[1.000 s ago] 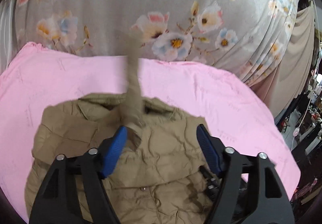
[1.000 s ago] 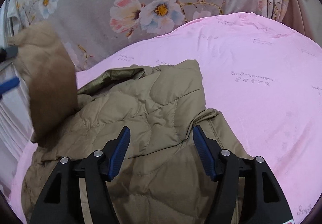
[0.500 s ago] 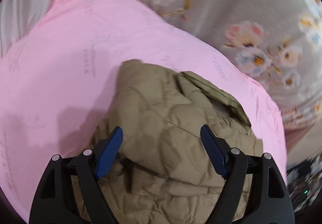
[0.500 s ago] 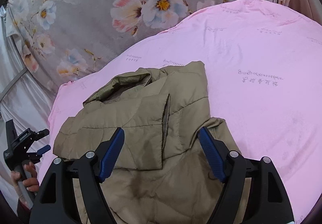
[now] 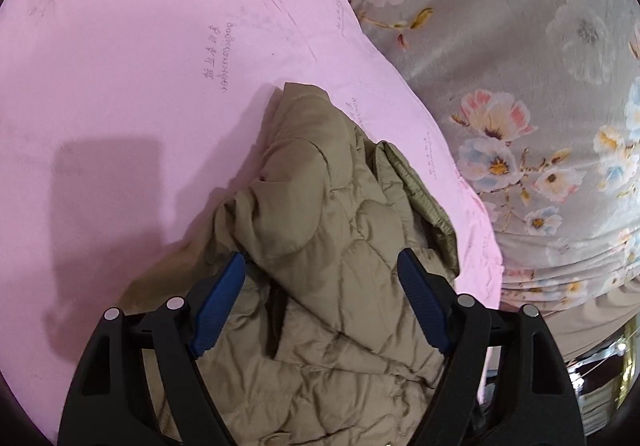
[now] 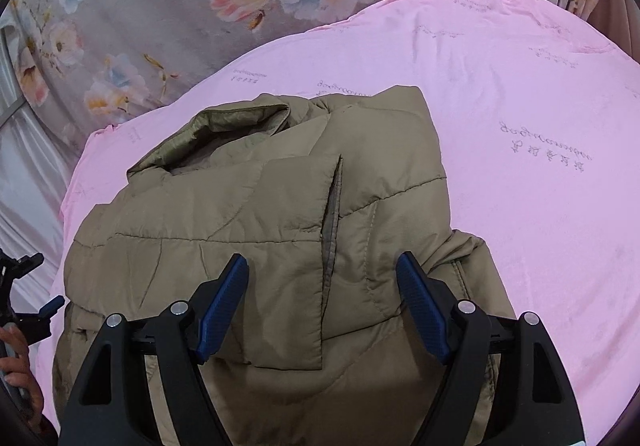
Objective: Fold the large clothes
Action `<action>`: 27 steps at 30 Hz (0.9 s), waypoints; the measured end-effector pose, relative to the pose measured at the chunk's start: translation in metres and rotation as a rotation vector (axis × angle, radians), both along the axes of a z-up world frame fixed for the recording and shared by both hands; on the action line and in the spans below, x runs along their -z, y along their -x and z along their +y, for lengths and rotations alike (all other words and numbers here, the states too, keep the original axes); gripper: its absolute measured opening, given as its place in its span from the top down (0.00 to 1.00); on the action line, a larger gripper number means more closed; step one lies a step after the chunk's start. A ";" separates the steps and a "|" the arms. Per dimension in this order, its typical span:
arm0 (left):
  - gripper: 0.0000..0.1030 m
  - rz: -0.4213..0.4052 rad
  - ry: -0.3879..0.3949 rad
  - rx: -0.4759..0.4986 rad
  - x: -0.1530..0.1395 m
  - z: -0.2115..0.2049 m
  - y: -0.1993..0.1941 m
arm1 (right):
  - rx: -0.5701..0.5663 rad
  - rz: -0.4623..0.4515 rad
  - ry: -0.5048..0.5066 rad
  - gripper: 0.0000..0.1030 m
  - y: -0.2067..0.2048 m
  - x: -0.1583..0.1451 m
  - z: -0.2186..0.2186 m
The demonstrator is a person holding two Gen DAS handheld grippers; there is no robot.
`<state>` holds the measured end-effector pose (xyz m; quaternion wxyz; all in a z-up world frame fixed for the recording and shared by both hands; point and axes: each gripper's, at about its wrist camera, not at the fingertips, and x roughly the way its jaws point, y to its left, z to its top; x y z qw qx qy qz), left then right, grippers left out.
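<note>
Left hand-held gripper hangs over the near part of the jacket with its blue pads spread wide and nothing pinched between them; quilted cloth only lies below the gap. From this view the jacket runs away from the gripper and up toward the far left, its long axis slanting across the pink cover, with the collar side toward the flowered curtain on the right. A sleeve looks folded in over the body, leaving a thick rumpled ridge. Right hand-held gripper also stands wide apart and empty, poised above the jacket's middle. Here the jacket lies straight ahead, collar at the far end, hem toward the gripper, so its length runs along the gripper's pointing line. The folded sleeve's edge crosses just ahead of the pads, with a pocket slit beside it. At the left rim a hand holds the other gripper low beside the jacket's left edge. Both grippers are near the cloth; the right sits nearer its centre. The jacket is olive-tan, puffy, quilted and creased.
</note>
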<state>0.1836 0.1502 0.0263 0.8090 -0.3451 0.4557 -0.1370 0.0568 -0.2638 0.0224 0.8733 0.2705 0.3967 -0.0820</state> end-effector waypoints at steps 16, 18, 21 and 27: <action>0.94 -0.082 -0.279 -0.003 -0.008 -0.004 0.006 | -0.102 -0.183 0.144 0.99 0.017 -0.071 0.018; 0.94 -0.040 -0.349 0.013 0.016 -0.009 0.006 | -0.119 -0.065 0.137 0.99 0.011 -0.032 0.021; 0.94 -0.032 -0.377 0.015 0.040 -0.010 0.006 | -0.144 0.016 0.047 1.00 0.008 0.014 0.024; 0.92 -0.117 -0.539 0.016 0.038 -0.029 0.013 | -0.157 0.038 0.122 0.99 0.007 0.009 0.035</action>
